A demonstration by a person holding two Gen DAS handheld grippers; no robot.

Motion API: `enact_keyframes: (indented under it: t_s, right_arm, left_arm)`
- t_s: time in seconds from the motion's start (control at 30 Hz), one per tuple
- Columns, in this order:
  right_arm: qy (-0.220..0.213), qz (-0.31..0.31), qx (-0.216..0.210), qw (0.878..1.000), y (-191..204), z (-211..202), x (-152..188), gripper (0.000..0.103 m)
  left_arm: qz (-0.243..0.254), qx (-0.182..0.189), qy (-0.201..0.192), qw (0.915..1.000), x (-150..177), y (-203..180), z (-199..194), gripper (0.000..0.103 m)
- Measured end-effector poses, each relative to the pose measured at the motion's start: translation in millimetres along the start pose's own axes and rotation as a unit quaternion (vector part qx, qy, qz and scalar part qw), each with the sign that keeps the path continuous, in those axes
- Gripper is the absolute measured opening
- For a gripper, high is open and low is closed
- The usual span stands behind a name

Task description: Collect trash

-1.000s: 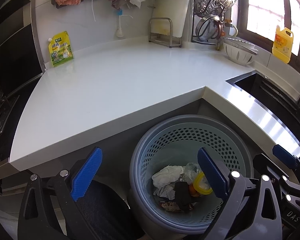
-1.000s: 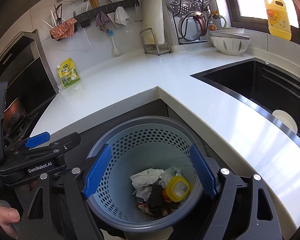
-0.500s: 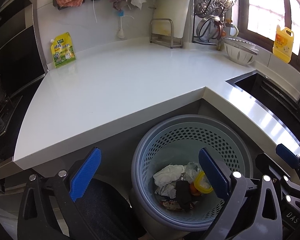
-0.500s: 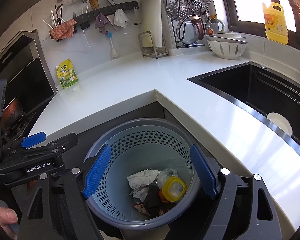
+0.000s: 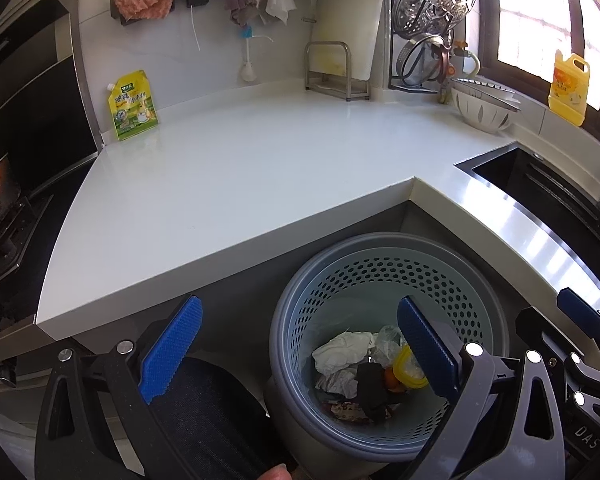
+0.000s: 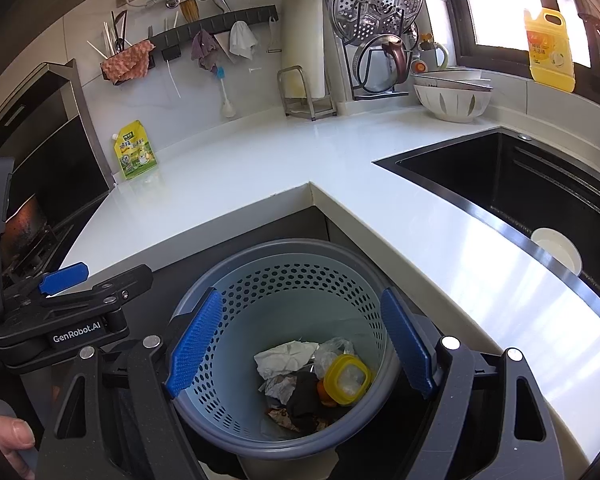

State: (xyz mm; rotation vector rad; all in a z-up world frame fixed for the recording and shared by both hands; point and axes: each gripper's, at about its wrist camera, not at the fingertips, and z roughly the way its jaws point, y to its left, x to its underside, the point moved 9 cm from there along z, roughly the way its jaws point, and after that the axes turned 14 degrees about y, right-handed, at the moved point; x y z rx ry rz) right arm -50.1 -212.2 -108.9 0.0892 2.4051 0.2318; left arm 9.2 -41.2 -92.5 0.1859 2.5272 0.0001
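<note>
Both grippers hovering over the trash bin (image 6: 284, 280), angled down into it, nothing held. Right gripper (image 6: 300, 344) wide open, blue pads straddling the bin mouth, empty between. Left gripper (image 5: 296, 344) also spread wide, nothing between the pads; its right pad over the bin's inside, its left pad out over a dark round shape left of the bin. Bin standing on the floor in the inner corner of the L-shaped worktop (image 5: 228, 184), just below its edge. Trash already in the bin bottom: crumpled white paper (image 6: 286, 358), a yellow lid (image 6: 348, 378), a black item (image 6: 304, 394), clear plastic wrap, something orange, a printed wrapper underneath. Worktop surface showing no loose litter; only a yellow-green pouch (image 5: 133, 106) upright against the far left wall, a striped bowl (image 6: 452, 100) far right, a metal rack at the far wall, a yellow detergent jug (image 6: 550, 50) on the window ledge. Sink (image 6: 520, 184) on the right with a white round item inside. Key relation: collected trash lying directly below and ahead of the right gripper, centred between its pads; left gripper offset to the left, so right hand nearer the bin centre. Judgement: collecting looks about finished. If the pouch counts as trash, it lies far and left, upright long axis, nearer the left hand. A thumb (image 6: 10, 434) showing at the near left edge in the right view.
</note>
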Motion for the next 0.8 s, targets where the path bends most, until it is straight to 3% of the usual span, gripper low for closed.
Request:
enact_keyframes:
  t_s: [0.8]
  right_arm:
    - [0.002,0.001,-0.002,1.0,1.5,0.9,1.1,0.078]
  left_arm:
    - [-0.001,0.003,0.005,1.0,1.3,1.7,4.0,0.097]
